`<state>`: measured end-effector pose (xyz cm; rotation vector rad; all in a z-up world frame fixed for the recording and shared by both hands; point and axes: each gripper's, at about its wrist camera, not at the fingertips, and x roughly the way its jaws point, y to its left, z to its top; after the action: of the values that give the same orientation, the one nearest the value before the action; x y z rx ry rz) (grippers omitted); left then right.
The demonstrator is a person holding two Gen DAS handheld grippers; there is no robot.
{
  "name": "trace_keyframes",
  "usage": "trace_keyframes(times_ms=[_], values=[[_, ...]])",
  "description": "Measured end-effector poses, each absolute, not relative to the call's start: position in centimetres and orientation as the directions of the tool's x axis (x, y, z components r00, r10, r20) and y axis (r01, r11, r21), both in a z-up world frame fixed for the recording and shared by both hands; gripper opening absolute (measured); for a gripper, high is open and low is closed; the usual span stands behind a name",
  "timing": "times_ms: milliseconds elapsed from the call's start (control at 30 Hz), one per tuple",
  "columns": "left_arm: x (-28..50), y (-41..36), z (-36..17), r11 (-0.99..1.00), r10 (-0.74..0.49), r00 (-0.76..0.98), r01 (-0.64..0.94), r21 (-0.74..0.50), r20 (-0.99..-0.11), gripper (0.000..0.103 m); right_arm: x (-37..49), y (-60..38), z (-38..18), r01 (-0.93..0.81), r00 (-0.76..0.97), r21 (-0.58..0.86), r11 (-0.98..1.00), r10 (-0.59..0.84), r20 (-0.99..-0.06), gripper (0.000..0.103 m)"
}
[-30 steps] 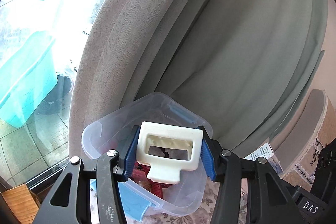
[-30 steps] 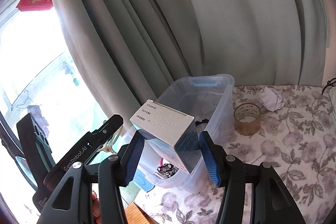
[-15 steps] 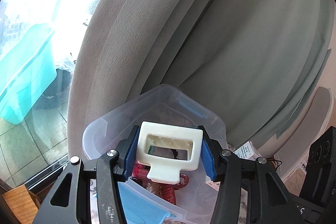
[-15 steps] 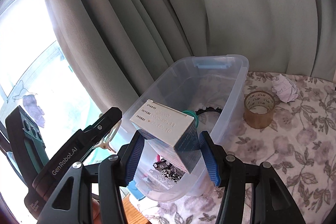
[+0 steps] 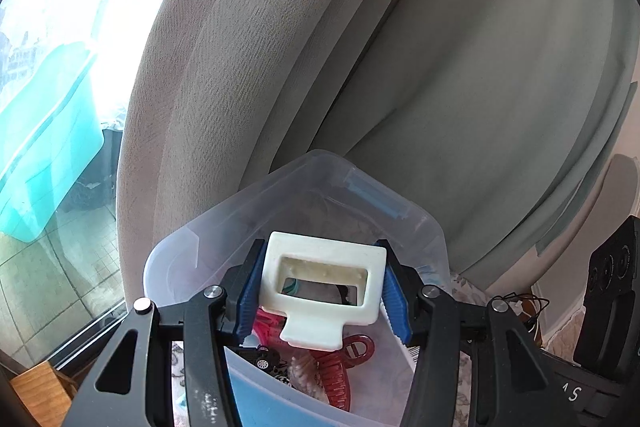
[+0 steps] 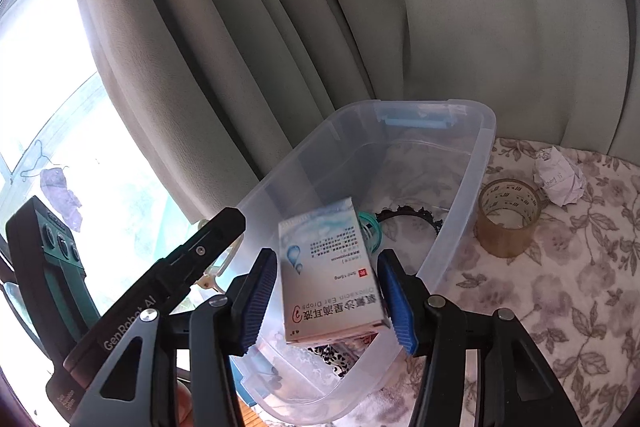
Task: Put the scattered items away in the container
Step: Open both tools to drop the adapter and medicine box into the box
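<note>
The left hand-held gripper [image 5: 320, 285] is about half open, its blue pads [image 5: 250, 291] pressed on both sides of a white frame [image 5: 320, 259], which hangs over the near end of the clear bin [image 5: 280, 195]. Inside the bin, below the frame, lie a red hair claw [image 5: 340, 367] and a toy car [image 5: 262, 359]. The right hand-held gripper [image 6: 326, 287] stands equally wide over the bin's near end, with a box [image 6: 328, 275] tilted between its pads. The box meets the right pad, a slim gap shows at the left pad, and whether it is gripped I cannot tell. A tape roll [image 6: 508, 219] and a paper ball [image 6: 560, 179] sit on the tabletop [image 6: 560, 307] just right of the bin. A curtain [image 6: 360, 7] hangs behind the bin.
</note>
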<state>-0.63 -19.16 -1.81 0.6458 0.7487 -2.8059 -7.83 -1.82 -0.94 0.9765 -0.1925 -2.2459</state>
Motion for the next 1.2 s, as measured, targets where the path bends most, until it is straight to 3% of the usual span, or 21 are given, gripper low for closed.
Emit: trace_keyframes(times_ms=[500, 733, 1200], values=[[-1.3, -18.7, -3.0, -0.875, -0.038, -0.875, 0.263, -0.407, -0.483, 0.055, -9.9, -2.1, -1.9, 0.513, -0.49, 0.375, -0.772, -0.622, -0.61, 0.052], [-1.1, -18.5, -3.1, -0.872, -0.037, -0.877, 0.263, -0.414, -0.479, 0.065, -10.0, -1.7, -1.9, 0.504, -0.492, 0.382, -0.775, -0.621, -0.61, 0.052], [-1.1, -18.9, -3.4, -0.867, -0.025, -0.87, 0.265, -0.423, -0.493, 0.066, -9.5, -1.5, -1.6, 0.501, -0.495, 0.376, -0.78, -0.614, -0.615, 0.052]])
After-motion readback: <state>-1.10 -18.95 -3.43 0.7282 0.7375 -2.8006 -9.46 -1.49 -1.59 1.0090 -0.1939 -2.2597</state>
